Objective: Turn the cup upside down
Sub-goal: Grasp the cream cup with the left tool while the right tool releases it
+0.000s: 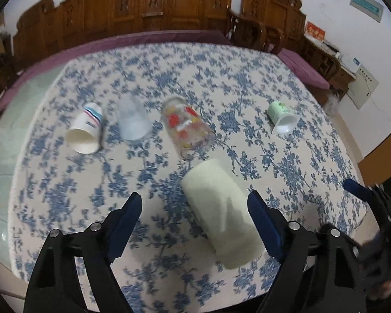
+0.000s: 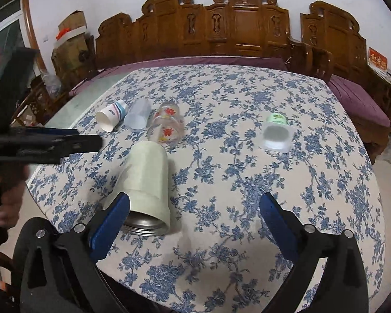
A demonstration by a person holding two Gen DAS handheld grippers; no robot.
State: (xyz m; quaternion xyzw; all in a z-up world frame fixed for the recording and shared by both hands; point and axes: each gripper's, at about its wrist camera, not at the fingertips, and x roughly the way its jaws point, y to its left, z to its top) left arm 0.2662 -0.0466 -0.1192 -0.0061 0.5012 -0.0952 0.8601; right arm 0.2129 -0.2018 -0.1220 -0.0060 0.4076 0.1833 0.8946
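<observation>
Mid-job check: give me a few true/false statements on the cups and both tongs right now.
1. All five cups lie on their sides. True: none stands upright.
2. The left tongs are shut on the pale green cup. False: they are open, with the cup lying between the fingers.
3. The pale green cup's mouth shows a metal rim. True.
4. The right tongs hold the small green yogurt cup. False: they are open and empty; that cup lies farther off on the floral tablecloth.
5. The flowered glass stands upright. False: it lies tipped over.
</observation>
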